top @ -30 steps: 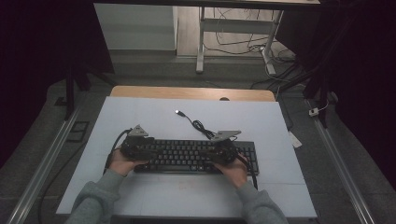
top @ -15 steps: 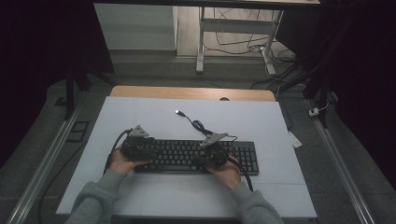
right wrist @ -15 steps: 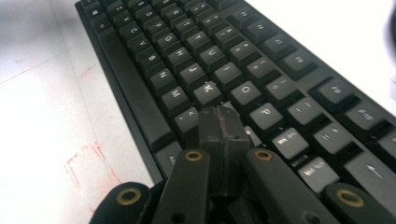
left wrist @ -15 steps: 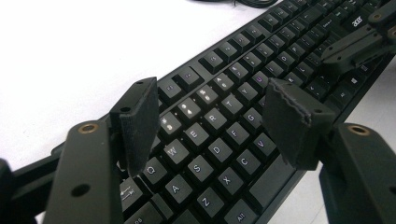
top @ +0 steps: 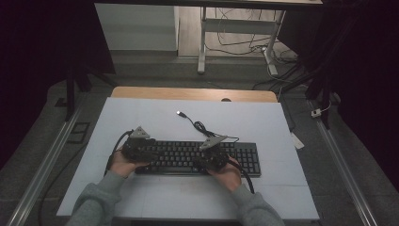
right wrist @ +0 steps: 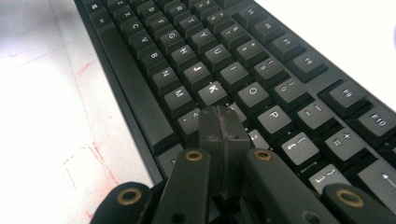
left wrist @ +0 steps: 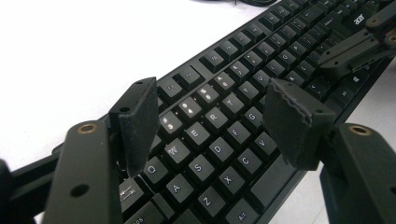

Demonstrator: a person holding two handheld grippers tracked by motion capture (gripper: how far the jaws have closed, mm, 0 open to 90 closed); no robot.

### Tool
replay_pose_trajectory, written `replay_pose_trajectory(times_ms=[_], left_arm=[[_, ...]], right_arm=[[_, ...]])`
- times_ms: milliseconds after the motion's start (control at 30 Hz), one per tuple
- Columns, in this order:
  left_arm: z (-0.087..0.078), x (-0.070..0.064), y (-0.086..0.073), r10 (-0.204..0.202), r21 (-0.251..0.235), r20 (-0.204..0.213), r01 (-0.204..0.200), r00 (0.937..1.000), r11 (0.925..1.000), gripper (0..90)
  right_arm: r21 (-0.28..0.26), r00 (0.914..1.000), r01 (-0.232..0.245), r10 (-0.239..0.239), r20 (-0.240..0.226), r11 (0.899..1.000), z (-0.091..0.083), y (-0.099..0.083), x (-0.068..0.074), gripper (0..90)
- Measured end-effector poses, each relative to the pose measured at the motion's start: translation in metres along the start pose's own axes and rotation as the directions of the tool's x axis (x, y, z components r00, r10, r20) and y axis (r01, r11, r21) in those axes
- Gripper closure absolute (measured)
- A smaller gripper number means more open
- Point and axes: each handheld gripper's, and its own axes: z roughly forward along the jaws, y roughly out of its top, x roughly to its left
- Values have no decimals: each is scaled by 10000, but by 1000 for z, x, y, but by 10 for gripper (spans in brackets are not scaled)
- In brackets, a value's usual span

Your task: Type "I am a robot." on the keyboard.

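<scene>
A black full-size keyboard [top: 197,157] lay flat on the white surface [top: 155,117], its long side running from nine to three o'clock, near the six o'clock edge. Its keycaps carried pale legends, with a number pad at the three o'clock end. A black cable [top: 195,123] trailed from its rear toward twelve o'clock, ending in a loose plug.

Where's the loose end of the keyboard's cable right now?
In the high view, the USB plug lies on the white table, beyond the keyboard and slightly left of its middle, apart from both hand-held grippers.
</scene>
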Motion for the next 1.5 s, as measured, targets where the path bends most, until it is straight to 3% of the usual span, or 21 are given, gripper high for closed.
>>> replay_pose_trajectory(times_ms=[333, 500, 633, 1200, 1500], left_arm=[[0, 0, 0, -13, -24, -21, 13, 10000, 10000, 358], [-1, -1, 0, 6, -43, -35, -6, 10000, 10000, 358], [-2, 0, -1, -9, -52, -45, 8, 10000, 10000, 357], [-12, -9, -14, -122, -201, -111, 120, 9999, 9997, 351], [-21, -18, -28, -60, -285, -62, 58, 10000, 9996, 351]], right_arm=[[-1165, 9985, -326, 375, 398, 9927, -24, -1, -10, 899], [-1630, 9931, -349, 525, 1047, 9860, -31, -4, -13, 623], [-1860, 9901, -450, 686, 1227, 9815, -39, -7, -16, 538], [-2161, 9784, -674, 1070, 1770, 9740, -80, -49, -27, 474], [-2217, 9633, -851, 1371, 2306, 9714, -108, -82, -33, 464]])
